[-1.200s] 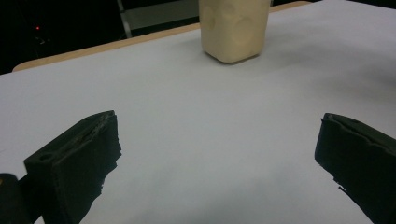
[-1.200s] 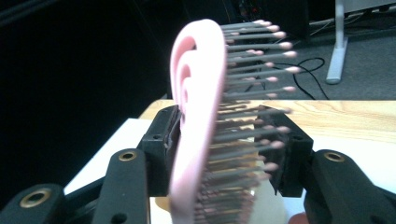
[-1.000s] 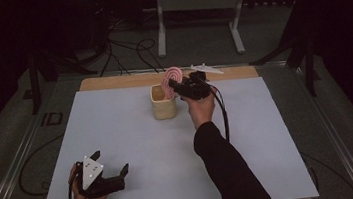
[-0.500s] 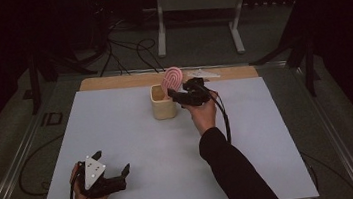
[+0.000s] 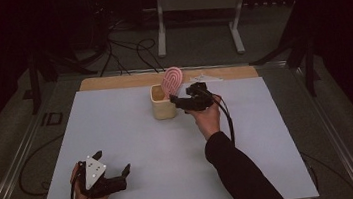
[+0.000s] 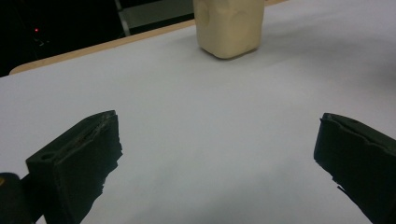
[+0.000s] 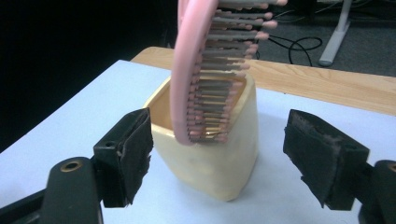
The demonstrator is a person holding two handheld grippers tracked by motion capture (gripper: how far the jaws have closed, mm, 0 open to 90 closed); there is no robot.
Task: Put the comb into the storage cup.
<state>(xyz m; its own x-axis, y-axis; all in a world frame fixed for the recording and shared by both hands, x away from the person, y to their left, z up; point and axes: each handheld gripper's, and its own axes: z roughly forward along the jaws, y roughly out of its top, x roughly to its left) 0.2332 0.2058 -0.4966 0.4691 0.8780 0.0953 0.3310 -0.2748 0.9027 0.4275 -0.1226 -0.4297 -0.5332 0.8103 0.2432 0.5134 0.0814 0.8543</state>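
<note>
Your right tool (image 5: 181, 102) has pulled back a little toward you from the cup (image 5: 163, 102) over the last second; a moment ago its jaws were up against the brush head, now they stand wide apart just near of the cup, holding nothing; in the right tool view the jaws flank the cup (image 7: 210, 149) without touching it.

Hairbrush (image 5: 171, 81) stands head-up in the cup, pink back and bristles (image 7: 219, 70) leaning against the rim, handle down inside, out of sight; cup sits at the far middle of the surface (image 5: 135, 149).

Reads as release done; brush looks placed, and it holds its lean unaided.

Left tool (image 5: 114, 175) unchanged at the near left edge; jaws wide open, empty, resting low over the surface.
</note>
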